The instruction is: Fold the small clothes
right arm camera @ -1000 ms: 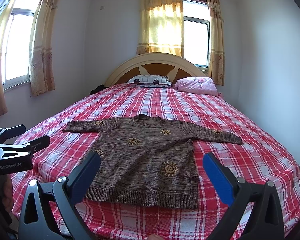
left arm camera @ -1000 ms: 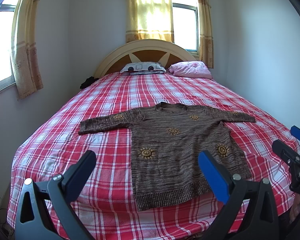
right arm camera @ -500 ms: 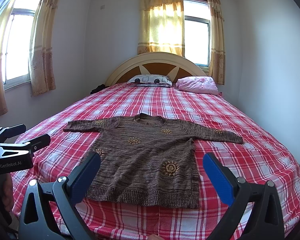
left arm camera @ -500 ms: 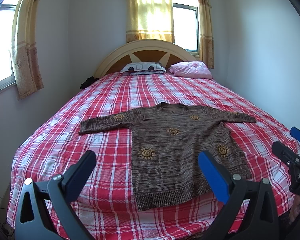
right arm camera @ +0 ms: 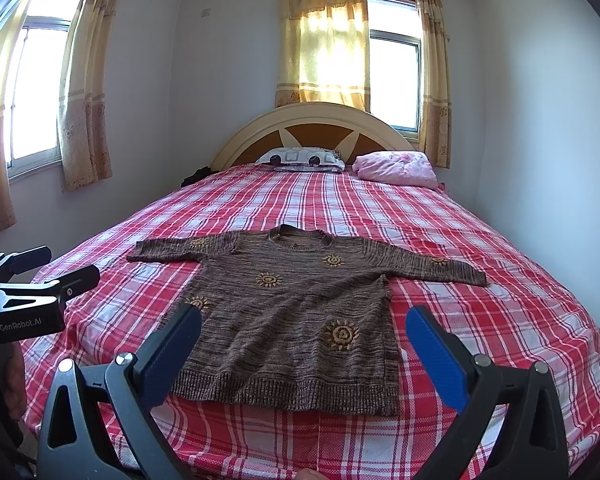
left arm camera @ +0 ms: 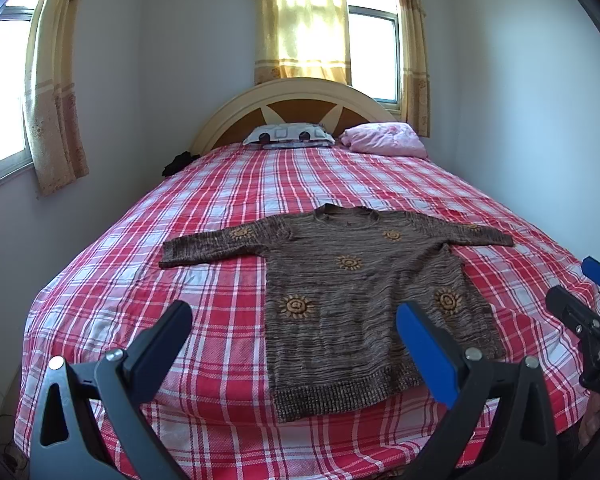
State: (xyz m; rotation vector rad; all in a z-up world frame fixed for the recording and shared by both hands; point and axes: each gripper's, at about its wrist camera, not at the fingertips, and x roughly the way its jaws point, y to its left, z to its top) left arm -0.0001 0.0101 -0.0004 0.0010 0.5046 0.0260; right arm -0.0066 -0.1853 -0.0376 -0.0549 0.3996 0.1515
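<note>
A small brown knit sweater [left arm camera: 356, 288] with yellow sun motifs lies flat, face up, on the red plaid bed, sleeves spread out, hem toward me. It also shows in the right wrist view [right arm camera: 296, 312]. My left gripper [left arm camera: 294, 324] is open and empty, held above the foot of the bed before the sweater's left side. My right gripper [right arm camera: 304, 328] is open and empty, before the hem. Each gripper shows at the edge of the other's view: the right gripper [left arm camera: 580, 292], the left gripper [right arm camera: 40, 268].
The bed [left arm camera: 220, 288] has a red and white plaid cover and a rounded headboard [left arm camera: 300, 96]. A patterned pillow [left arm camera: 288, 134] and a pink folded blanket [left arm camera: 384, 144] lie at the head. Walls stand close on both sides; curtained windows behind.
Both views have hardly shifted; the right gripper has crept slightly toward the sweater. The sweater has not moved.
</note>
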